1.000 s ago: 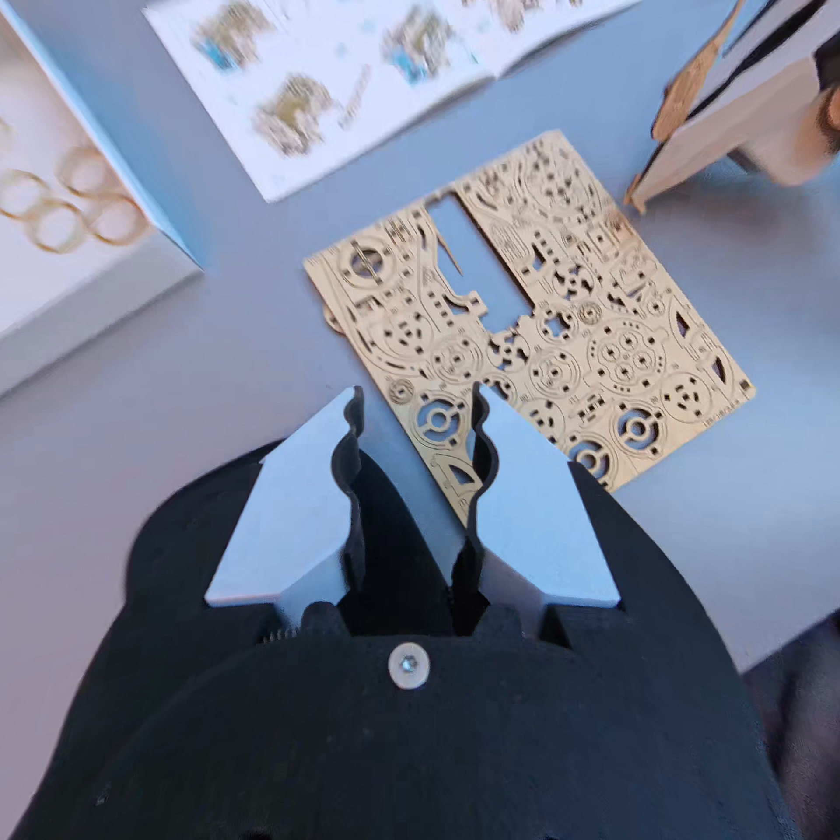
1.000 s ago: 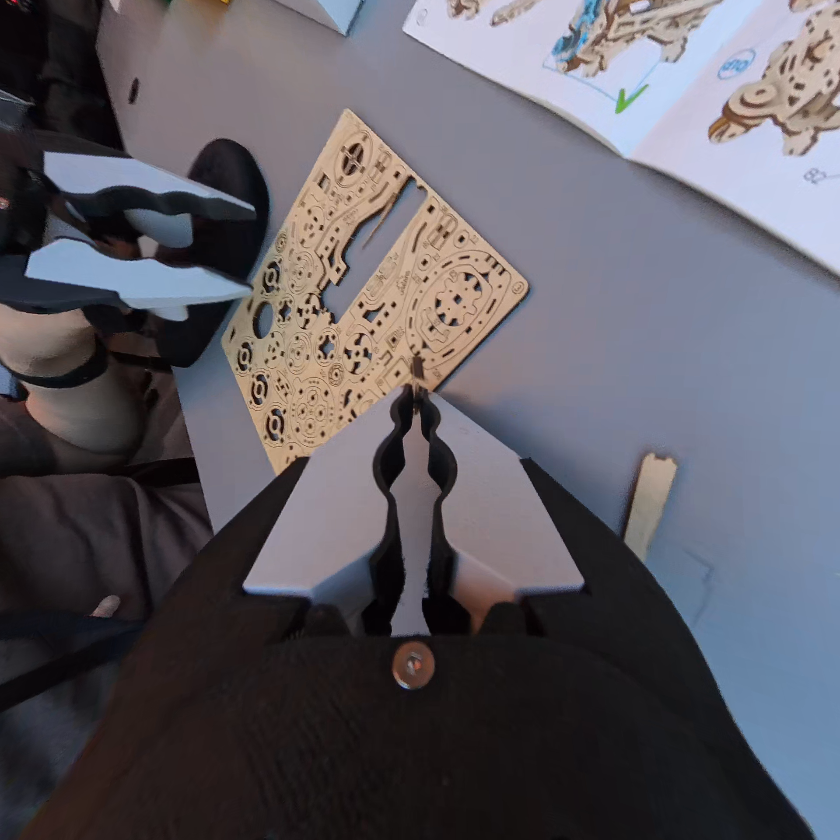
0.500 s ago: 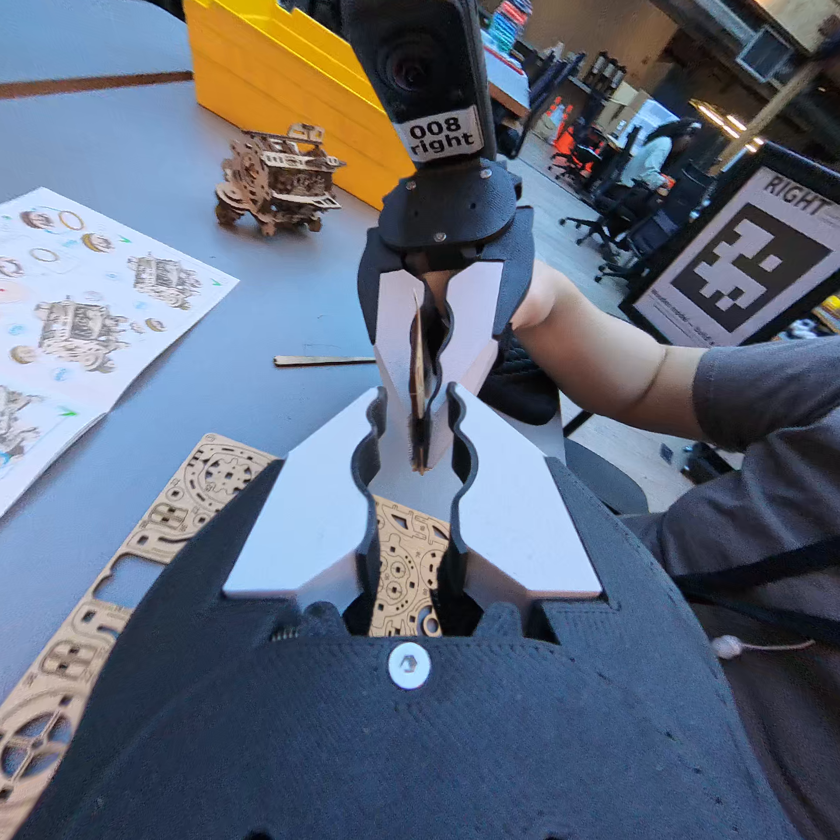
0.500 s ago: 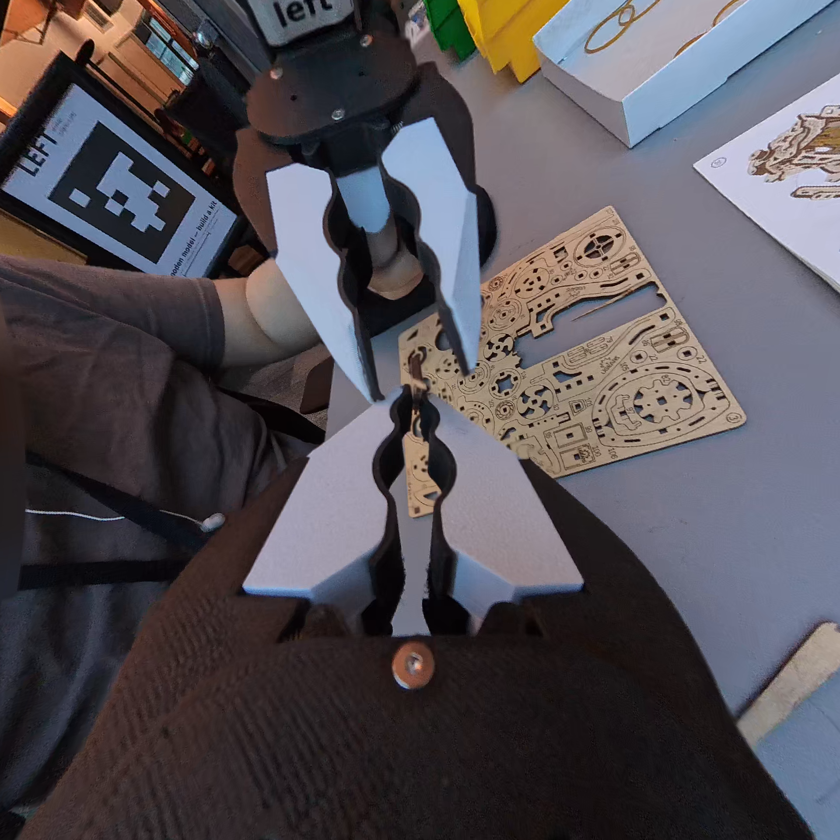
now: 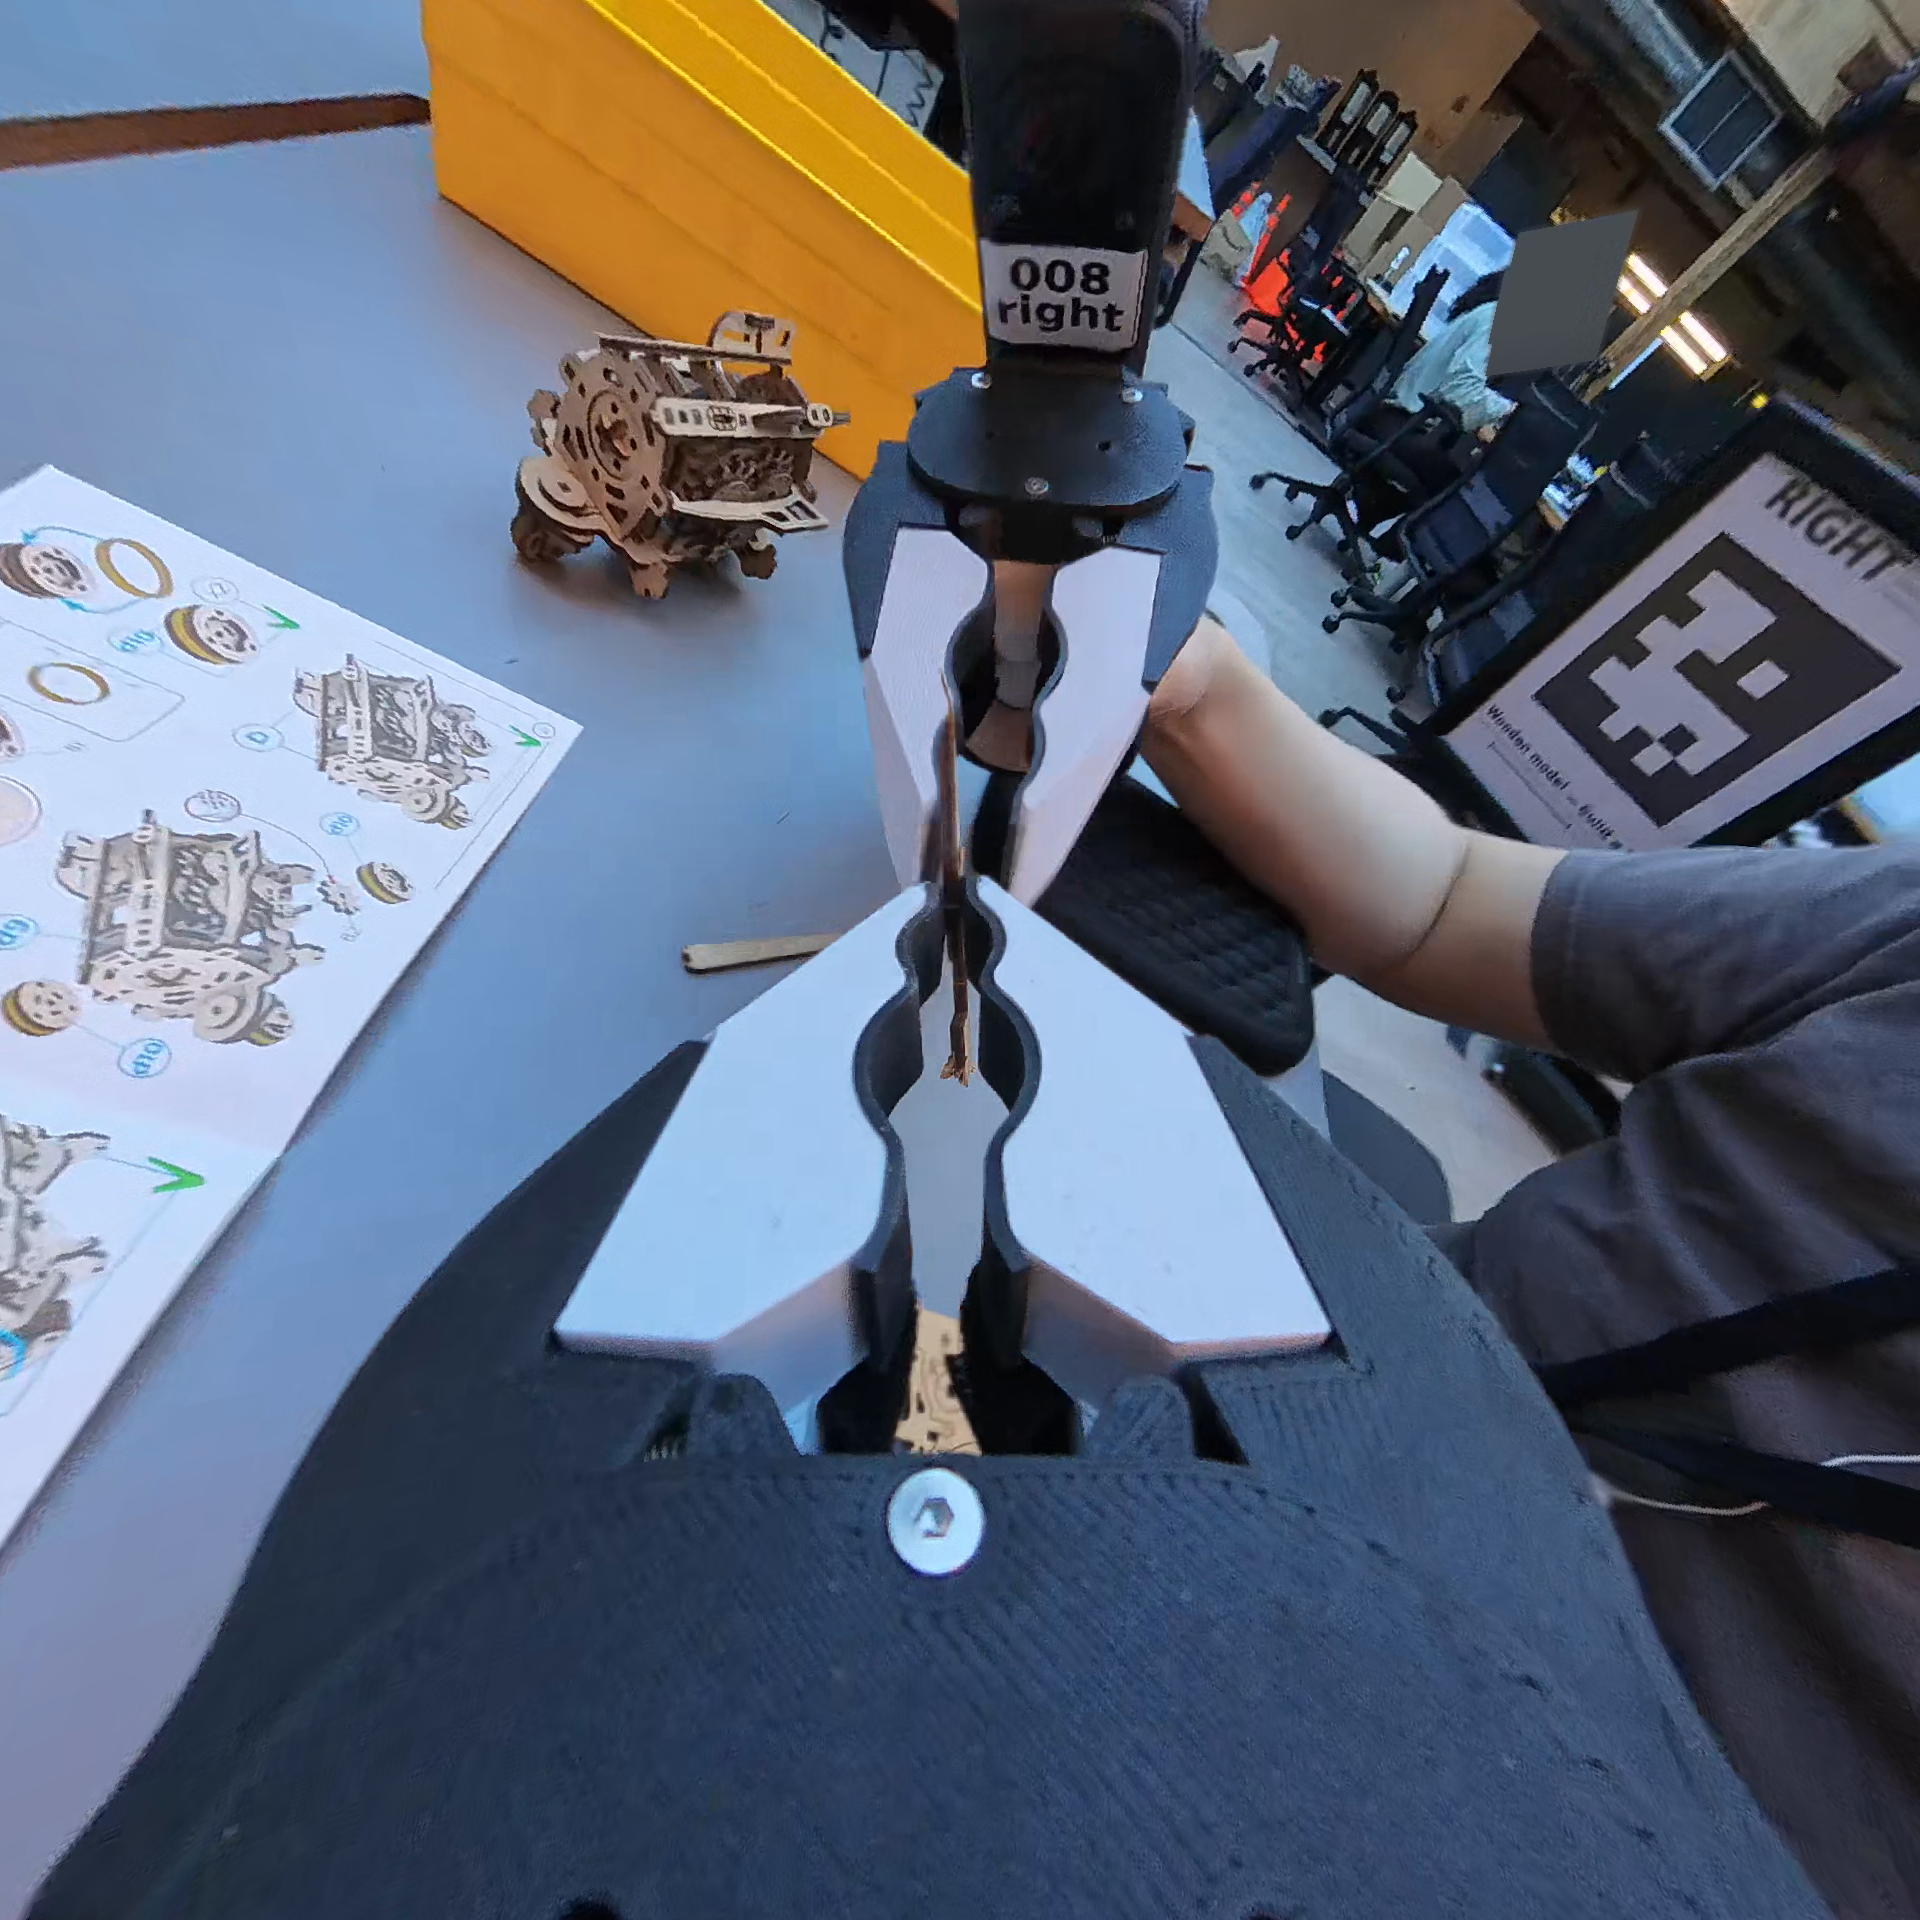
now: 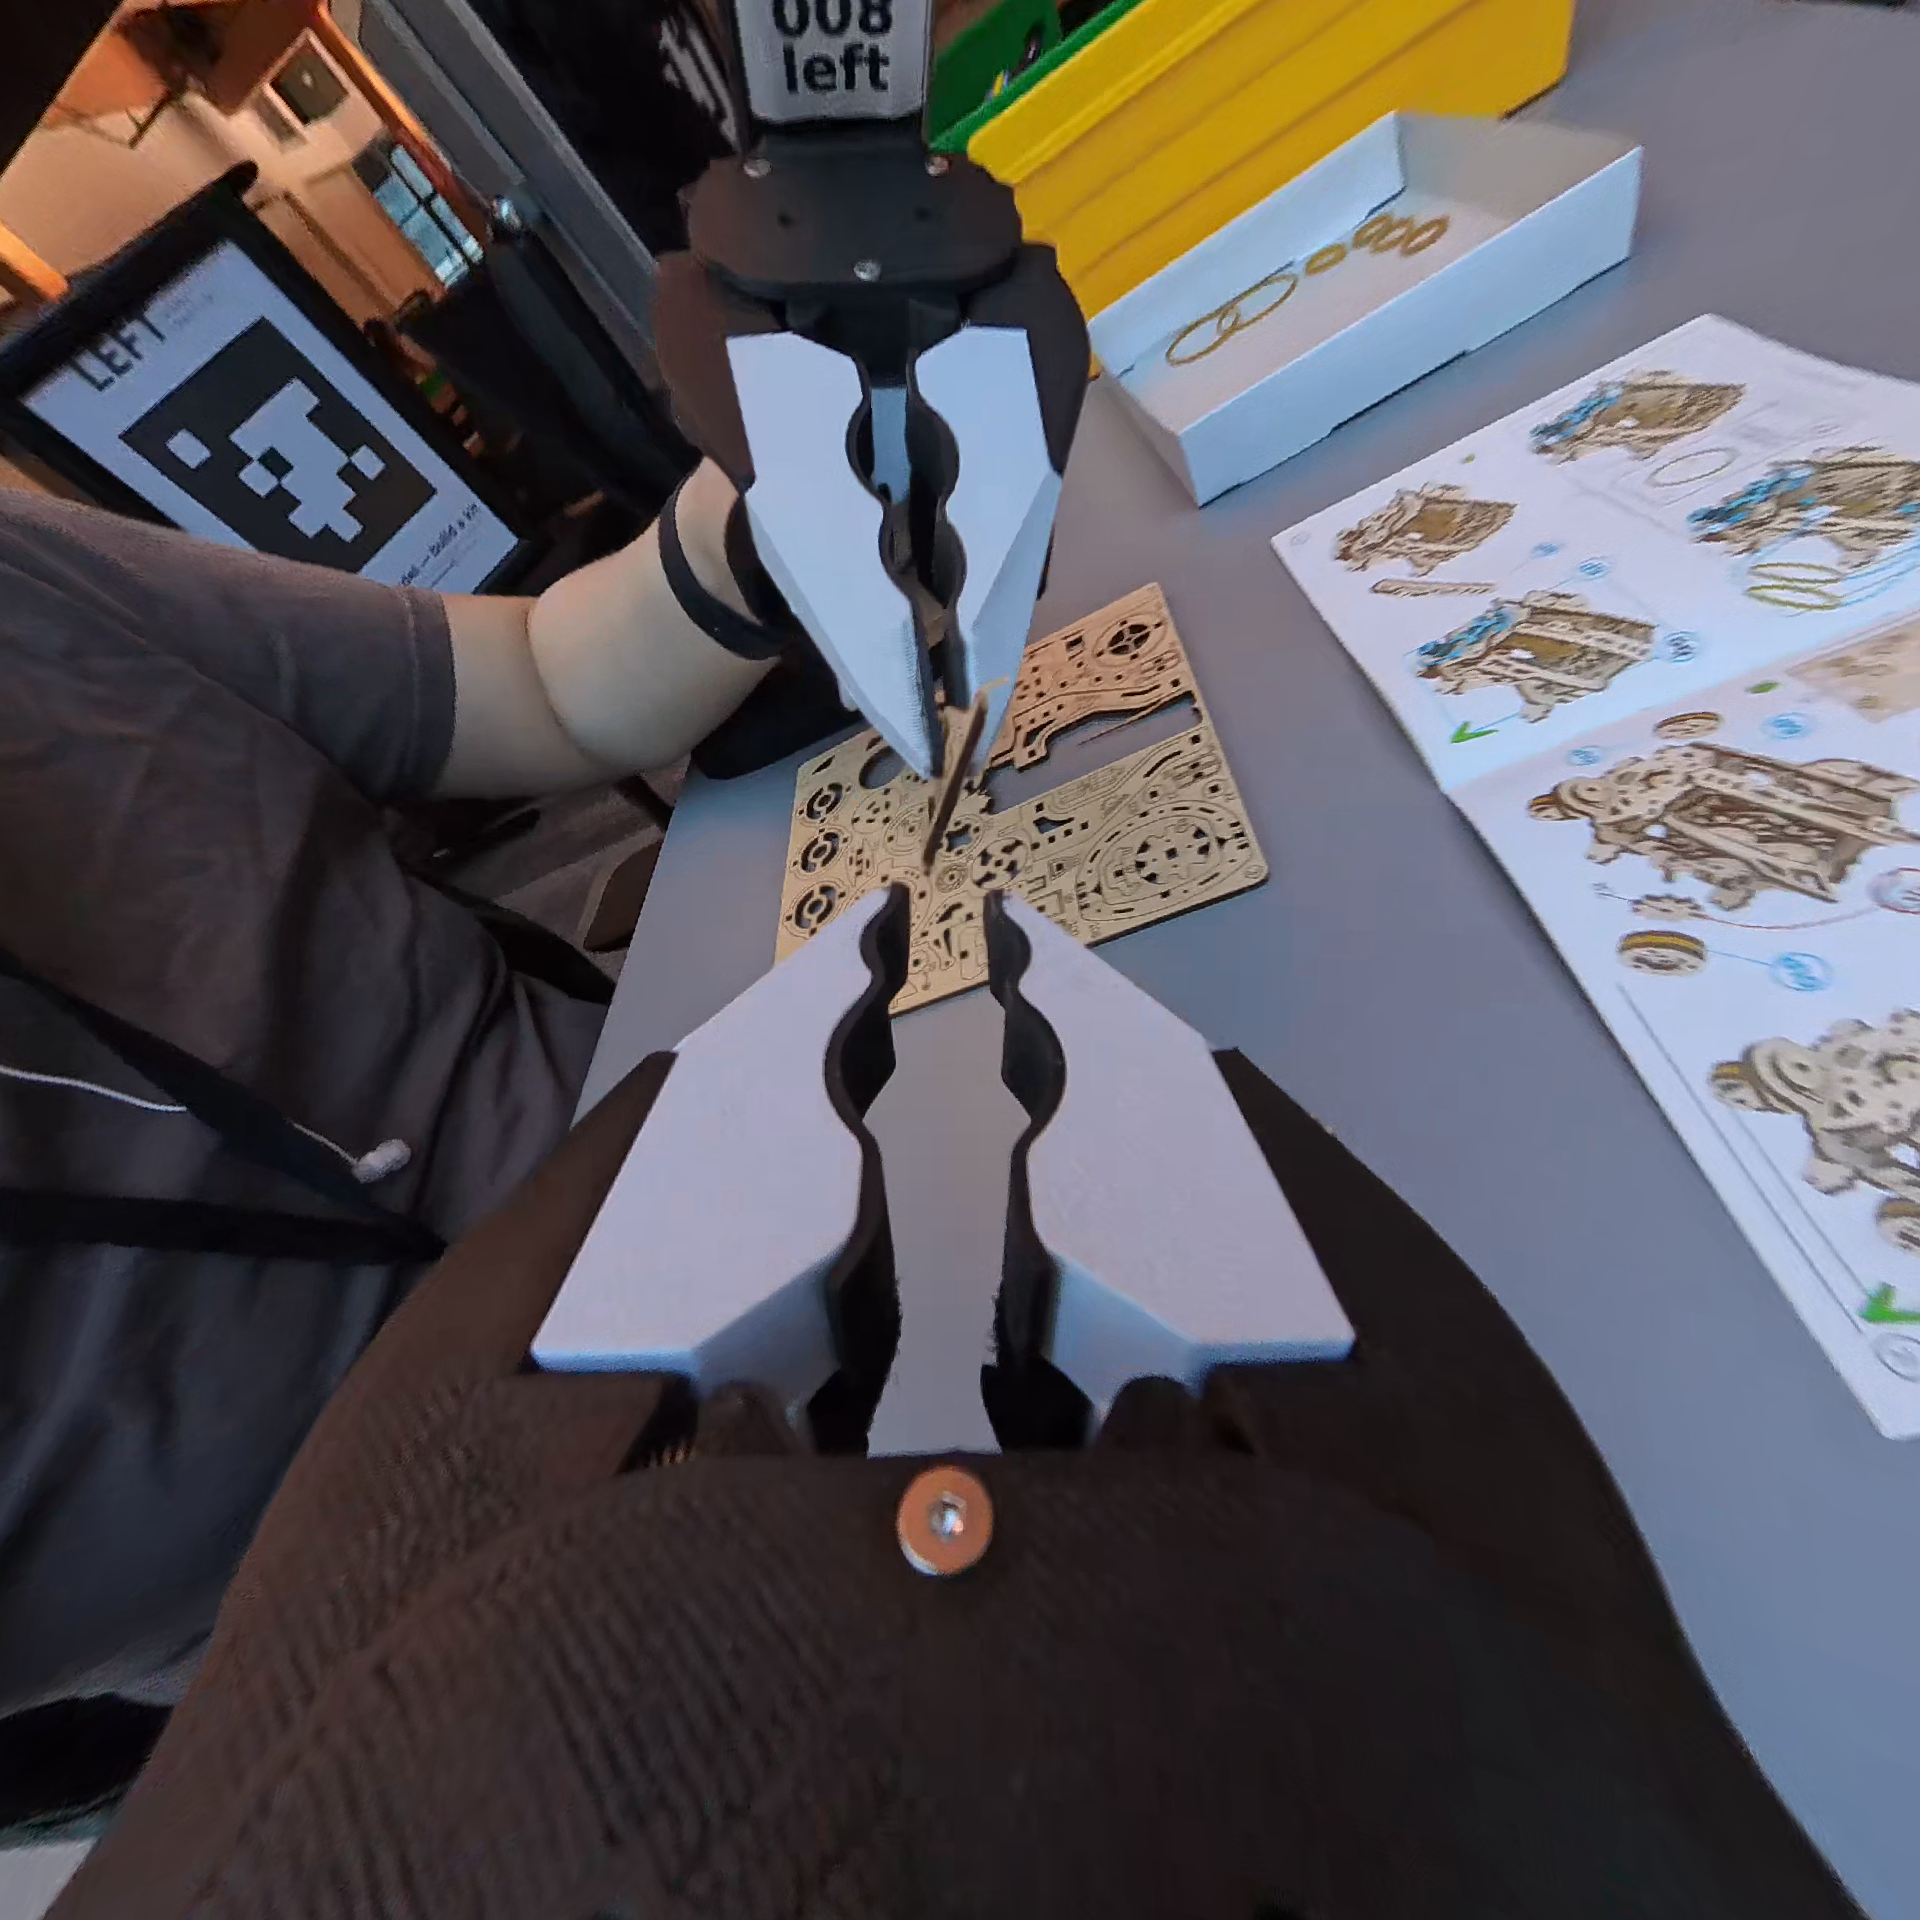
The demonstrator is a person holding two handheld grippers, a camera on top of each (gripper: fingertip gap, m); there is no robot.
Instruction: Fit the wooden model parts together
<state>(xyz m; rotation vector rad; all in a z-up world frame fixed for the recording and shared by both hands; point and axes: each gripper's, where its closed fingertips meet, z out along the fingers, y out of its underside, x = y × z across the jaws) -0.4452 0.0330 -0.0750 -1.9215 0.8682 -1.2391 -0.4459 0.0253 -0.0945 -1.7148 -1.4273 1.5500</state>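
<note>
A thin dark-edged wooden part (image 5: 948, 790) stands edge-on between the two grippers, which face each other tip to tip above the table. My left gripper (image 5: 951, 904) is shut on it, with the part's end reaching back between the fingers. In the right wrist view the left gripper (image 6: 951, 748) pinches the part (image 6: 948, 805) at its tips. My right gripper (image 6: 945, 906) is open and empty just in front of the part; it also shows in the left wrist view (image 5: 971, 868). The laser-cut wooden sheet (image 6: 1132, 852) lies flat below.
A part-built wooden model (image 5: 675, 478) stands by the yellow bins (image 5: 675, 177). An open instruction booklet (image 6: 1714, 779) lies on the grey table, with a white box of rings (image 6: 1351, 291) behind. A loose wooden stick (image 5: 748, 951) lies near the edge. The person's arms are on both sides. Only a small space, under 4 cm, lies between the two pairs of fingers.
Both grippers rose from the sheet and met tip to tip. The right gripper, shut on the thin part before, has opened; the left gripper has shut on it.
</note>
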